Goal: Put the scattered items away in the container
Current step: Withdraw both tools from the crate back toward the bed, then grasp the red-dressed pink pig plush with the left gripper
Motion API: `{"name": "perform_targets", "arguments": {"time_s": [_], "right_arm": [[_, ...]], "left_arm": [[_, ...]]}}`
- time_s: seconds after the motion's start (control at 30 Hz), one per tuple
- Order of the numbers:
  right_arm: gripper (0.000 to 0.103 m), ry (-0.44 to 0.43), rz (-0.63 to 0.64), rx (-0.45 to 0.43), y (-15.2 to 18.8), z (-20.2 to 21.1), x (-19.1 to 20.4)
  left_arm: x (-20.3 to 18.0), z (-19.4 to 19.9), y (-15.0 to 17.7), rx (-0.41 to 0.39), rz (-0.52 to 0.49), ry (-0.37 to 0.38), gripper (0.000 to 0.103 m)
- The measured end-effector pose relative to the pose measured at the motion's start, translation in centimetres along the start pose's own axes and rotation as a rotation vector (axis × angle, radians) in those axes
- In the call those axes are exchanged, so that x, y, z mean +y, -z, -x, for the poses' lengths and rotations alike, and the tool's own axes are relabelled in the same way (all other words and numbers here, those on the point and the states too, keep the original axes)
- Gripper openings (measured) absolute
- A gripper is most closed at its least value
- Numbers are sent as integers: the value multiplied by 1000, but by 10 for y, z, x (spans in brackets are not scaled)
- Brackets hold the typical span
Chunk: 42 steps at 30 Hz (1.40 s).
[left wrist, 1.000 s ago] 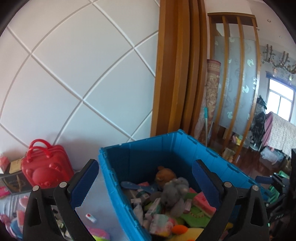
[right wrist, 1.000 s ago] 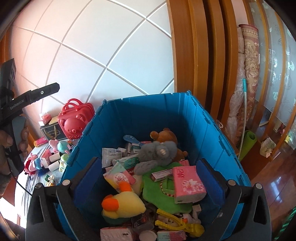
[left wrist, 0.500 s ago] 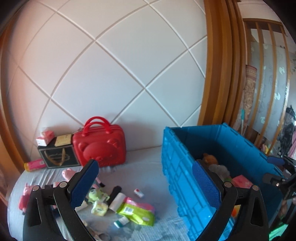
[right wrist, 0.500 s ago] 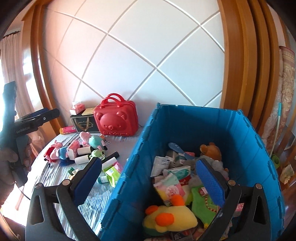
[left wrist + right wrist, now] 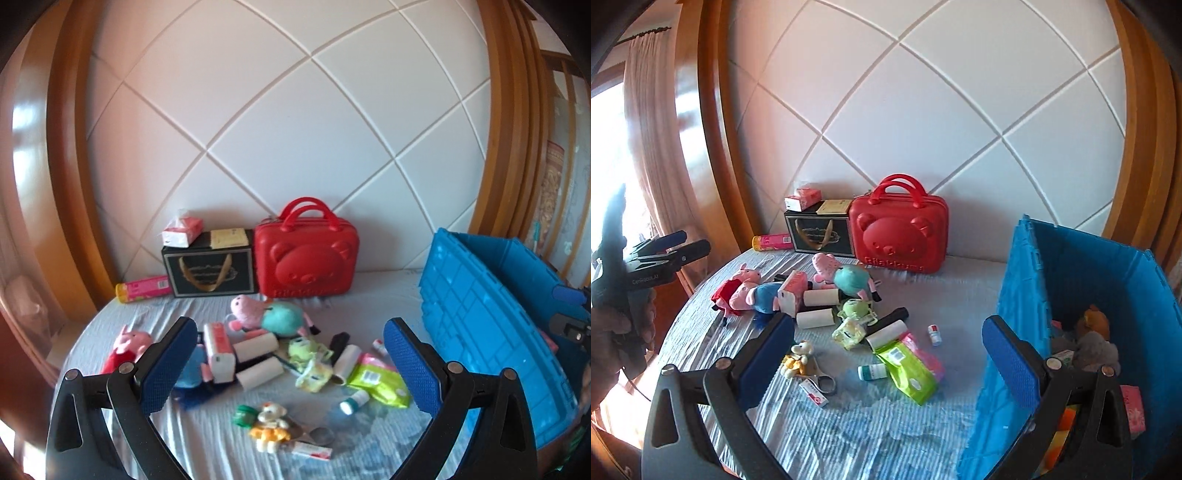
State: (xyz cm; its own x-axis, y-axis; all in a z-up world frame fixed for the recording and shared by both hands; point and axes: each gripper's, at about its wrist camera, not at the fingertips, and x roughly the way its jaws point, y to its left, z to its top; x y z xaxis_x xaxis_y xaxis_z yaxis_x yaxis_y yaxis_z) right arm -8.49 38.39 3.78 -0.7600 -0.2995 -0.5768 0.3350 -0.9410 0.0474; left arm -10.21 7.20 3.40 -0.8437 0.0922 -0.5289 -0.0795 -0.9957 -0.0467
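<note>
1. Left wrist view. The left gripper [image 5: 290,363] hung above the table [image 5: 369,439] with its jaws spread wide and nothing between them. The scattered items lay in a loose heap below: two white rolls [image 5: 258,356], a green pouch [image 5: 380,382], a teal plush [image 5: 282,317], a pink pig [image 5: 127,345], a small bottle [image 5: 354,397] and a keychain doll [image 5: 267,424]. A red case [image 5: 306,254] and a black box [image 5: 208,271] stood side by side, touching, against the wall behind the heap. The blue bin [image 5: 480,332] stood at the right, apart from the heap.

2. Right wrist view. The right gripper [image 5: 888,363] was likewise spread and empty, one finger over the table [image 5: 886,435], the other over the near wall of the bin [image 5: 1012,314]. Inside the bin lay plush toys [image 5: 1093,343] and a pink pack [image 5: 1132,411]. The pouch [image 5: 910,371] and scissors [image 5: 822,380] lay on the table between the fingers. A hand [image 5: 613,332] at the far left held the left gripper [image 5: 679,243].
</note>
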Motion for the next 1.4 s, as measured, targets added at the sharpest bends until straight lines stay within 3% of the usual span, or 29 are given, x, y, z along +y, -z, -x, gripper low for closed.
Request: {"name": "perform_targets", "arguments": {"time_s": [0.33,0.57,0.9,1.0,1.3,1.4], "right_arm": [[103,-39,48,60,-10,-79,130],[103,-72,112,109,-2,-131,203],[103,-122,303,201,16,-235,292],[103,-91,307,238,19,-261,307],[103,-94,342,325,47,-290,330],[103,-89,345,348,54,-297,332]], "left_arm": [[151,-23,40,84,17,-66,102],[226,-56,74,142,30,-102,102],[302,-125,119,190,64,-126,102],[315,-154,131,208,59,-118,102],[367,-240,160,313,111,-93,94],[367,-262,167,358,81,-86,93]]}}
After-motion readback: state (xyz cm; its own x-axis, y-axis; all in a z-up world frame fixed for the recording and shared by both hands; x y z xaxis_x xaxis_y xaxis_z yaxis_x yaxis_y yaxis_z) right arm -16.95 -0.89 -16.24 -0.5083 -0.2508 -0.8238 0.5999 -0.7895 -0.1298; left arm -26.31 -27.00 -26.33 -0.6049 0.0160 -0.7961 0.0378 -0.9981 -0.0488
